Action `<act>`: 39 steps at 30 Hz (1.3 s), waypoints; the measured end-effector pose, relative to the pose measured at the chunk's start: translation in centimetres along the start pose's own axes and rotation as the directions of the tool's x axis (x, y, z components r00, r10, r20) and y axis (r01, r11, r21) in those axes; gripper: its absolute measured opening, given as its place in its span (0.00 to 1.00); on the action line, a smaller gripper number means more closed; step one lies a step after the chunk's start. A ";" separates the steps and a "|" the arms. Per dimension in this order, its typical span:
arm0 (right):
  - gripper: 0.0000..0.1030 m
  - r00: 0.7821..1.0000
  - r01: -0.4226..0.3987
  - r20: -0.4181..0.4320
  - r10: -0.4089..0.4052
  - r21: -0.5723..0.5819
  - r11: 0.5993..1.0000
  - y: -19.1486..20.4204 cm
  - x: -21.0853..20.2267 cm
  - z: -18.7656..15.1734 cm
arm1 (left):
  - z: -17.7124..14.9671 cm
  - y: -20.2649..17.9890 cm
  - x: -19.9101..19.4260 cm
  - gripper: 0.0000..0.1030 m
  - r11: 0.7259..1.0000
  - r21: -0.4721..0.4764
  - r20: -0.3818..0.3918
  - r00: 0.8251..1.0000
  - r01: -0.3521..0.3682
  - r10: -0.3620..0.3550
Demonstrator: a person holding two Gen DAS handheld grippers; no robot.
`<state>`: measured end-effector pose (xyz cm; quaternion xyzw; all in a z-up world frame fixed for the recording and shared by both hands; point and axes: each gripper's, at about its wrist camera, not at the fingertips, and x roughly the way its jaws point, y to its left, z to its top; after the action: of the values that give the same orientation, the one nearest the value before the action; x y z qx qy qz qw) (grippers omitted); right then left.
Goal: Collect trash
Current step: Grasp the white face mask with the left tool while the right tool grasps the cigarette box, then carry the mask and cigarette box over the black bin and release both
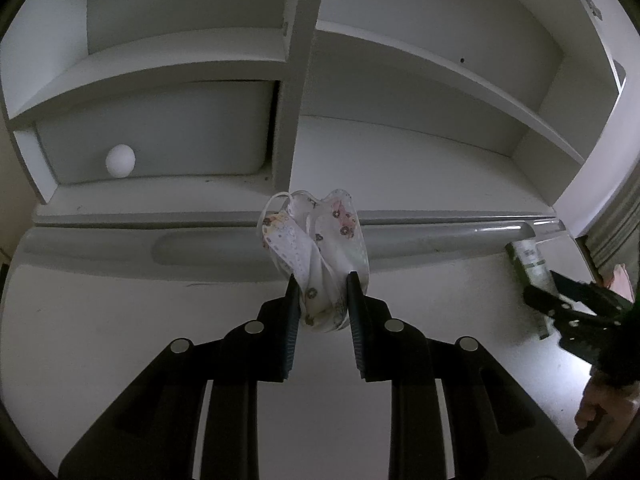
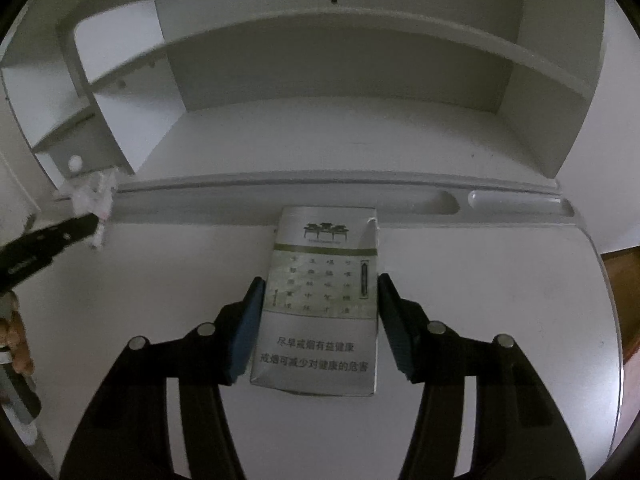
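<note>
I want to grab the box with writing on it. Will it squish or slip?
Probably squishes a little: the cigarette box looks like thin card, its top corner already torn. Likely light. Its glossy face might slip, so the right hand-held gripper straddling its sides should squeeze gently.

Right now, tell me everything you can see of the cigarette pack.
The cigarette pack is a flat silver-grey carton with a green band, a small building logo and Chinese print. It lies face up on the white desk, its top corner torn. The right gripper straddles it, pads at its long sides; the right-hand pad shows a gap.
</note>
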<state>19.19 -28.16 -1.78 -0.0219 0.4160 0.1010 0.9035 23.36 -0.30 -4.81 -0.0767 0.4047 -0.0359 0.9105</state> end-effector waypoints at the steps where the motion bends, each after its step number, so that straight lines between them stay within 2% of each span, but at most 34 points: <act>1: 0.54 1.000 -0.001 0.006 0.001 -0.005 1.000 0.0 -0.4 0.0 | -0.1 -0.1 -0.1 0.22 1.000 -0.002 -0.001 1.000 -0.001 0.001; 5: 0.54 1.000 -0.018 -0.008 0.018 0.009 1.000 -0.3 -0.8 -1.4 | -0.2 -0.5 -0.1 0.22 1.000 0.011 0.006 1.000 0.008 -0.008; 10: 0.54 0.998 -0.017 0.058 0.014 0.056 0.998 -2.6 -4.4 -2.3 | -0.3 -2.5 -1.0 0.21 0.999 0.024 0.021 0.999 0.024 -0.024; 12: 0.54 0.996 -0.011 0.092 0.003 0.093 0.996 -4.7 -6.6 -3.0 | -0.7 -5.7 -1.8 0.21 0.996 0.082 0.027 0.999 0.042 -0.044; 14: 0.54 0.993 -0.008 0.120 -0.009 0.136 0.991 -7.4 -8.9 -4.2 | -1.4 -10.1 -2.4 0.21 0.985 0.137 0.014 0.994 0.105 -0.107; 17: 0.54 0.984 0.018 0.170 -0.054 0.204 0.979 -12.7 -14.1 -7.5 | -3.0 -18.1 -3.6 0.21 0.947 0.243 -0.015 0.977 0.210 -0.213; 19: 0.54 0.978 0.036 0.193 -0.085 0.242 0.970 -15.9 -17.2 -9.9 | -4.7 -24.1 -5.0 0.21 0.897 0.328 -0.042 0.953 0.296 -0.299; 20: 0.54 0.973 0.054 0.201 -0.112 0.275 0.960 -18.3 -19.2 -11.7 | -5.9 -27.6 -5.8 0.21 0.862 0.375 -0.066 0.938 0.340 -0.342; 22: 0.54 0.967 0.083 0.198 -0.158 0.339 0.937 -22.3 -22.4 -15.1 | -8.5 -33.8 -7.2 0.21 0.784 0.460 -0.117 0.904 0.417 -0.412; 24: 0.54 0.967 0.105 0.169 -0.192 0.424 0.900 -26.6 -25.0 -19.8 | -11.8 -40.0 -8.5 0.21 0.694 0.541 -0.177 0.871 0.475 -0.458; 27: 0.54 0.970 0.159 0.072 -0.231 0.529 0.833 -32.0 -26.3 -26.7 | -17.7 -48.1 -8.9 0.21 0.577 0.613 -0.292 0.833 0.540 -0.469; 30: 0.54 0.980 0.176 -0.038 -0.196 0.624 0.761 -36.1 -24.8 -33.4 | -24.7 -54.2 -8.1 0.21 0.462 0.641 -0.433 0.786 0.613 -0.442; 32: 0.54 0.984 0.179 -0.118 -0.135 0.685 0.707 -38.8 -22.3 -37.8 | -28.9 -56.7 -6.4 0.21 0.411 0.641 -0.515 0.760 0.648 -0.396; 33: 0.54 0.983 0.181 -0.144 -0.112 0.700 0.691 -39.4 -21.1 -39.1 | -30.8 -57.6 -5.2 0.21 0.401 0.633 -0.554 0.749 0.663 -0.364; 35: 0.54 0.977 0.187 -0.209 -0.045 0.731 0.656 -41.1 -17.9 -42.2 | -34.8 -58.9 -1.5 0.21 0.406 0.620 -0.621 0.736 0.672 -0.269; 36: 0.54 0.970 0.192 -0.242 -0.009 0.743 0.641 -41.8 -16.1 -43.6 | -36.6 -59.3 0.7 0.21 0.421 0.612 -0.649 0.729 0.670 -0.216; 39: 0.54 0.929 0.217 -0.353 0.112 0.764 0.607 -42.8 -10.0 -47.8 | -41.9 -58.6 9.2 0.21 0.506 0.576 -0.732 0.681 0.642 -0.032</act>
<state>-14.26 -77.64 -27.29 0.3491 0.5772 -0.1266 0.7273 -1.77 -63.91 -29.34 0.2751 0.5995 -0.4290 0.6171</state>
